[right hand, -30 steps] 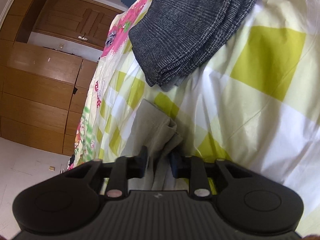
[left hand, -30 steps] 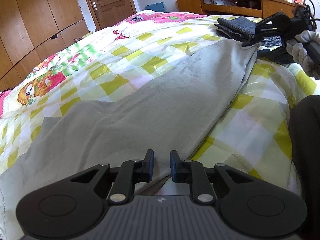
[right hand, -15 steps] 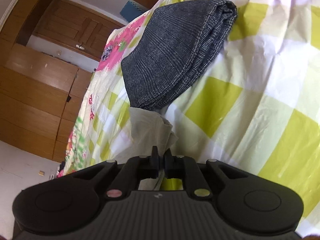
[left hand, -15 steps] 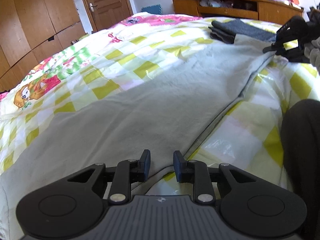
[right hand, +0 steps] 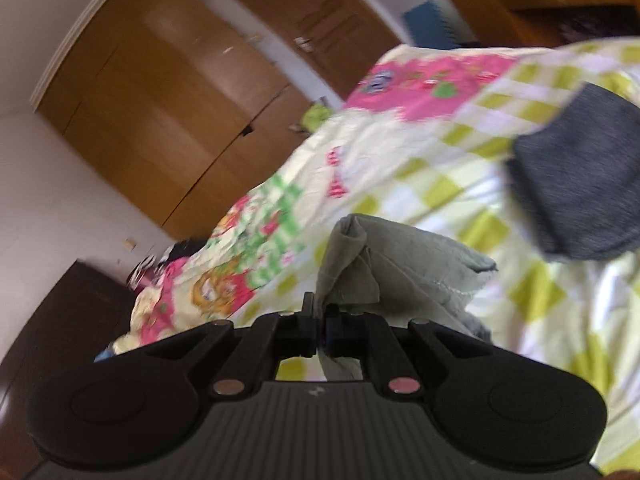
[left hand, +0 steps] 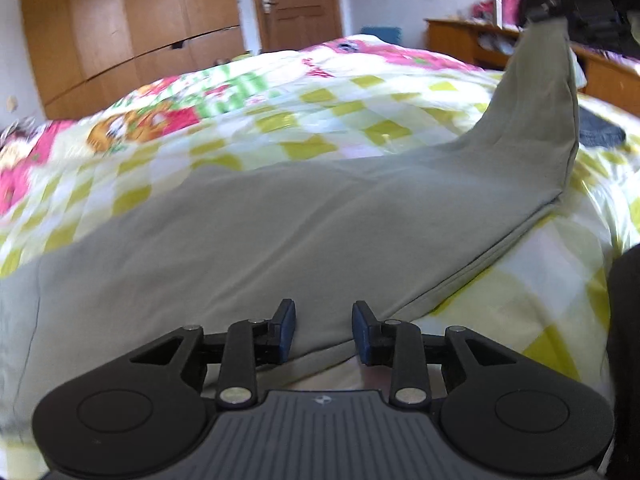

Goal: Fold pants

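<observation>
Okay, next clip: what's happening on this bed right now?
A person with two handheld grippers is folding light grey-green cotton pants on a yellow-checked bedspread. The right gripper is shut on one end of the pants and holds it lifted above the bed. The left gripper sits low over the near end, its jaws opening, pads not pressing the fabric. A folded dark grey garment lies beyond.

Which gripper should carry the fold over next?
Right. The right gripper is shut on the pants hem, lifted off the bed. The left gripper is opening, gripping nothing.
</observation>
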### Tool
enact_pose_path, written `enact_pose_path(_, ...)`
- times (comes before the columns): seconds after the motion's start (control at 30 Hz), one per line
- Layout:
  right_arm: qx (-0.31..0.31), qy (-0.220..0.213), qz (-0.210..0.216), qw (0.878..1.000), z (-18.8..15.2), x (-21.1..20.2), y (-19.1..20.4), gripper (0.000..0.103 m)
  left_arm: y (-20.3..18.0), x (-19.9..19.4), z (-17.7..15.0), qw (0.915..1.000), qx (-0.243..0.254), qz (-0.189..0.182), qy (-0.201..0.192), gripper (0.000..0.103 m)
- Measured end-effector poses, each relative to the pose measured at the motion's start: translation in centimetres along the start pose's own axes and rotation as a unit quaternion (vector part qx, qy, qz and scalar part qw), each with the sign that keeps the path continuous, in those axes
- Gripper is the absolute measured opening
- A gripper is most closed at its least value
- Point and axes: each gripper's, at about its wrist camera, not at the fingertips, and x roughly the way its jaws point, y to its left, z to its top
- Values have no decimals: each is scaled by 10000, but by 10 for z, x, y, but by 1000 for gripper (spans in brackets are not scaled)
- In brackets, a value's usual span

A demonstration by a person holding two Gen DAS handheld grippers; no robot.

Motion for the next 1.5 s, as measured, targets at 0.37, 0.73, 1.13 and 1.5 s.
enact_pose_path(0.37,-2867,2264,1126,9241,-188,165,247,5,103,-52,-50,9821,-1679,724,-453,45)
enact_pose_path(0.73,-4044,2829,742,8665,-292,180,265,5,149,-55,-73,9577,-2790,292,-650,46)
enact_pose_path(1.13,-1575,2184,709,9604,-178,193,232,4,148,-55,-76,9570,-2790,278,-741,45)
enact_pose_path(1.5,-2083,2406,612,9460,-211,207,277,4,144,-60,-78,9567,-2771,170,-878,45)
